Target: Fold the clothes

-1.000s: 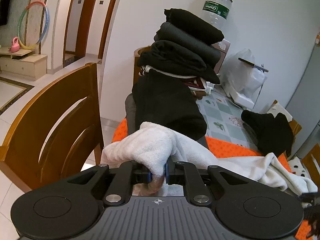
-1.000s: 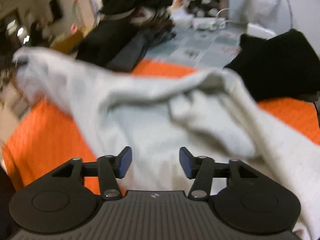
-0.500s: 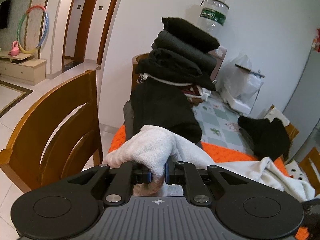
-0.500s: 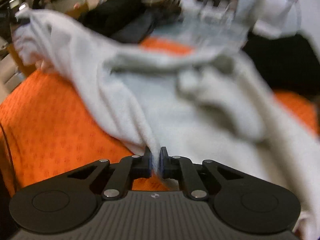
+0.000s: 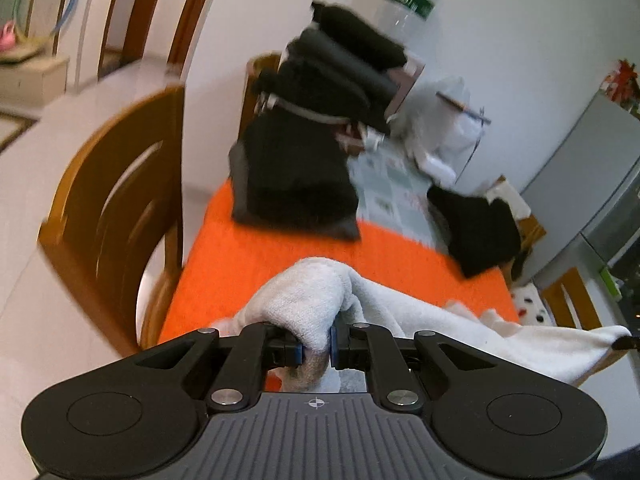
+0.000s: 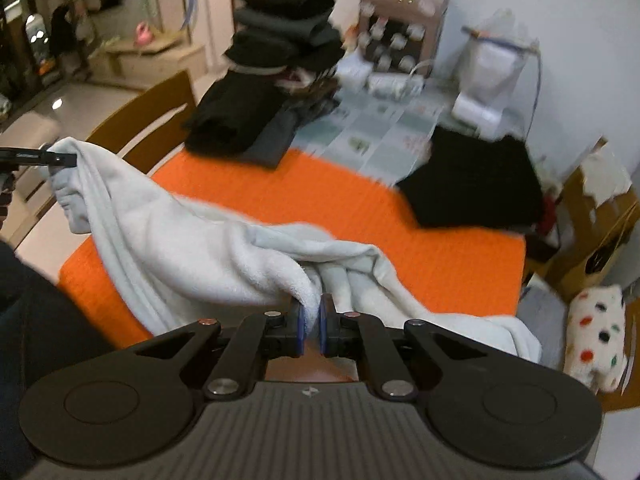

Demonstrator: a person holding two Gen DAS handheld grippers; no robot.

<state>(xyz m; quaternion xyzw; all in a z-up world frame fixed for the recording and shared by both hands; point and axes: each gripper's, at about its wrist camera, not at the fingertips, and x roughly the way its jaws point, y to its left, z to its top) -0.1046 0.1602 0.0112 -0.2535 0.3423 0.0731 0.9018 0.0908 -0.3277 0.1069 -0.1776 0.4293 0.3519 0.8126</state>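
Note:
A white fleece garment (image 6: 168, 240) hangs lifted above the orange cloth (image 6: 360, 204) on the table, stretched between both grippers. My left gripper (image 5: 316, 350) is shut on a bunched fold of the white garment (image 5: 308, 300); in the right wrist view its tip (image 6: 60, 159) shows at the far left, pinching the cloth's corner. My right gripper (image 6: 312, 322) is shut on another edge of the garment near the table's front. The garment's far end (image 5: 580, 340) trails to the right in the left wrist view.
A tall stack of folded dark clothes (image 5: 316, 128) stands at the back left of the table. A folded black garment (image 6: 476, 184) lies at the right. A wooden chair (image 5: 116, 208) stands left of the table. A water bottle (image 5: 412, 0), a white bag (image 6: 492, 64) and boxes line the wall.
My right gripper shut on the white garment's edge and rose with it. My left gripper lifted and pulled back, so the garment now hangs spread over the orange cloth.

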